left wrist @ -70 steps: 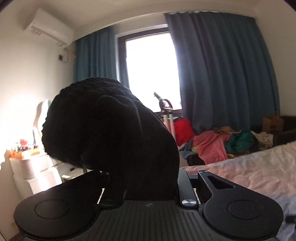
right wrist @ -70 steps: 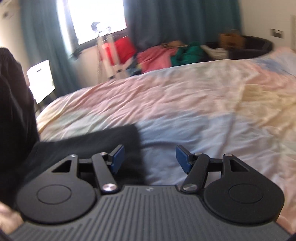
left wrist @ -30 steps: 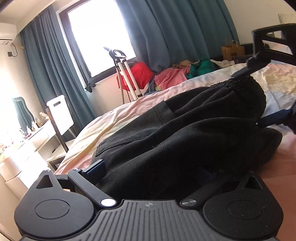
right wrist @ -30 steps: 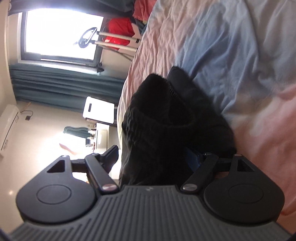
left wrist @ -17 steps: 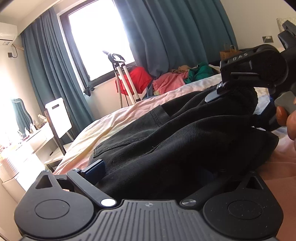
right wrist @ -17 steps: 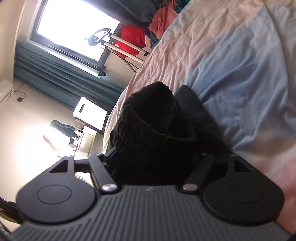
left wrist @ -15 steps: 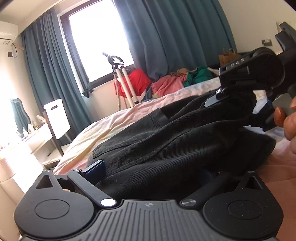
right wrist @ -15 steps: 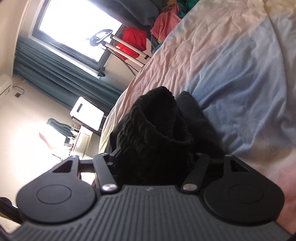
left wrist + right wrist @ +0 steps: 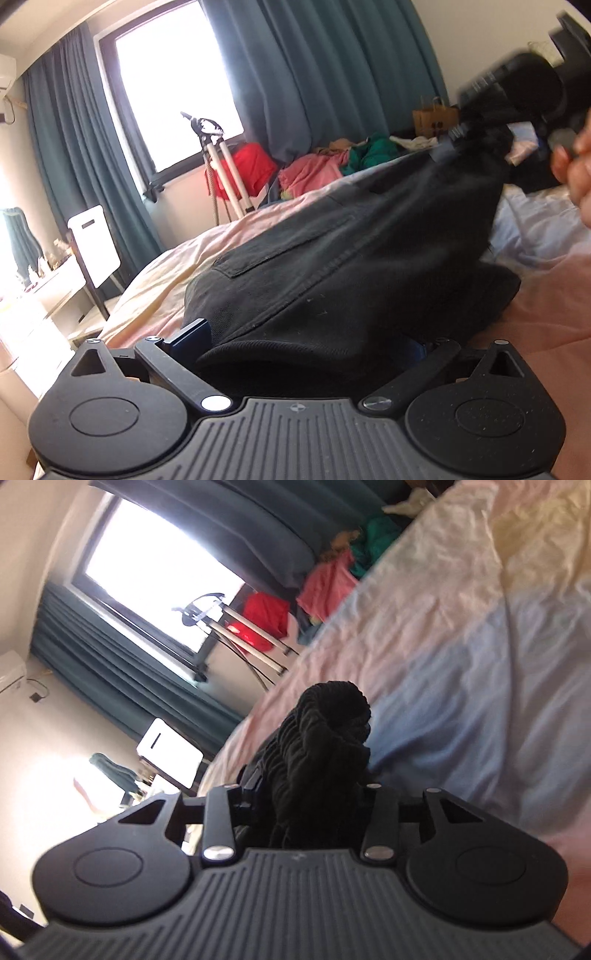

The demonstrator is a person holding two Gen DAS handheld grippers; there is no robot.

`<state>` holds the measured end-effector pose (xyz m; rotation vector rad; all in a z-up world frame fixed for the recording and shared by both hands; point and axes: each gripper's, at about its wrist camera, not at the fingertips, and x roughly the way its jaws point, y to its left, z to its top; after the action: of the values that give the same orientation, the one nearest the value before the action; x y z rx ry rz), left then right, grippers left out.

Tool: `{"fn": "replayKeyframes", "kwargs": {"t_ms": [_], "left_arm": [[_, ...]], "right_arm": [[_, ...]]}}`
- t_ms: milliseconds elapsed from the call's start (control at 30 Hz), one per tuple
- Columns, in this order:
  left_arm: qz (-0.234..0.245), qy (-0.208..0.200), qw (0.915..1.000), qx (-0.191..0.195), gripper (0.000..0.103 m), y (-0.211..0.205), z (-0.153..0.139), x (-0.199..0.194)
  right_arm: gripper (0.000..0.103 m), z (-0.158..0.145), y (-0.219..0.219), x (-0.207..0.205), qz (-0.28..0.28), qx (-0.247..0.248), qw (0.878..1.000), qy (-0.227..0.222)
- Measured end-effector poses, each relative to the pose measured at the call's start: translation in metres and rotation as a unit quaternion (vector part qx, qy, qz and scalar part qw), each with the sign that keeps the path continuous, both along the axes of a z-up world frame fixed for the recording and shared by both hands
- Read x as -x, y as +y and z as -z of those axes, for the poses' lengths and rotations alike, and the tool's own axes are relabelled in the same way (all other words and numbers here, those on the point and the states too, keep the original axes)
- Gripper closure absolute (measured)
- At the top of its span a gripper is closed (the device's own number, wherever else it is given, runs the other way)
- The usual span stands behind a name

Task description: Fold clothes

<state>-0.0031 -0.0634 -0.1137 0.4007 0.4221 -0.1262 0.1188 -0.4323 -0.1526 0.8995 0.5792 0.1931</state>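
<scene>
Black trousers [image 9: 351, 266]: lying bunched on the pastel bedsheet [image 9: 480, 672], one end lifted.
Right gripper [image 9: 306, 797]: jaws clamping the ribbed waistband [image 9: 332, 720].
Left gripper [image 9: 306, 339]: jaws standing wide apart, dark cloth draping between them.
Hand [image 9: 580, 173]: gripping the right tool.

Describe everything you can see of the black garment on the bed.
The black garment looks like trousers in a matte woven cotton, with stitched seams and a patch pocket on its upper face, flecked with lint. It lies heaped on the pastel bedsheet. Its ribbed, gathered edge, probably an elastic waistband, is bunched and clamped in the right hand-held gripper, which lifts that end off the bed. Its near end lies between the spread fingers of the left hand-held gripper, not pinched.
</scene>
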Motion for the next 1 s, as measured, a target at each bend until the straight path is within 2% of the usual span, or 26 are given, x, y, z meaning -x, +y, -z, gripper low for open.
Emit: {"fn": "replayKeyframes", "kwargs": {"t_ms": [67, 233, 300, 467, 533, 633, 767, 867, 1000], "left_arm": [[-0.016, 0.006, 0.9997, 0.017, 0.002, 0.008, -0.002, -0.004], [-0.056, 0.02, 0.9962, 0.064, 0.002, 0.029, -0.007, -0.014], [-0.072, 0.025, 0.9937, 0.082, 0.002, 0.037, -0.01, -0.018], [-0.111, 0.039, 0.9847, 0.129, 0.002, 0.059, -0.015, -0.027], [-0.122, 0.051, 0.9807, 0.144, 0.001, 0.068, -0.015, -0.031], [-0.136, 0.073, 0.9712, 0.182, 0.0, 0.084, -0.016, -0.035], [-0.144, 0.092, 0.9625, 0.211, 0.0, 0.091, -0.012, -0.037], [-0.151, 0.109, 0.9528, 0.24, 0.0, 0.101, -0.008, -0.039], [-0.166, 0.123, 0.9393, 0.274, 0.0, 0.111, -0.005, -0.041]], "right_arm": [[0.055, 0.016, 0.003, -0.002, -0.001, 0.012, 0.999, 0.034], [0.049, 0.018, 0.002, -0.002, 0.0, -0.003, 0.999, 0.041], [0.043, 0.02, 0.001, -0.001, 0.003, -0.007, 0.999, 0.046], [0.015, 0.029, -0.002, 0.0, 0.017, -0.009, 0.998, 0.067], [0.015, 0.032, -0.003, 0.0, 0.014, -0.006, 0.997, 0.07], [0.015, 0.038, -0.006, -0.001, -0.003, -0.029, 0.997, 0.074], [0.015, 0.046, -0.01, -0.005, -0.026, -0.061, 0.994, 0.083], [0.007, 0.054, -0.01, -0.009, -0.04, -0.078, 0.992, 0.09], [0.003, 0.058, 0.0, -0.018, -0.08, -0.079, 0.989, 0.092]]}}
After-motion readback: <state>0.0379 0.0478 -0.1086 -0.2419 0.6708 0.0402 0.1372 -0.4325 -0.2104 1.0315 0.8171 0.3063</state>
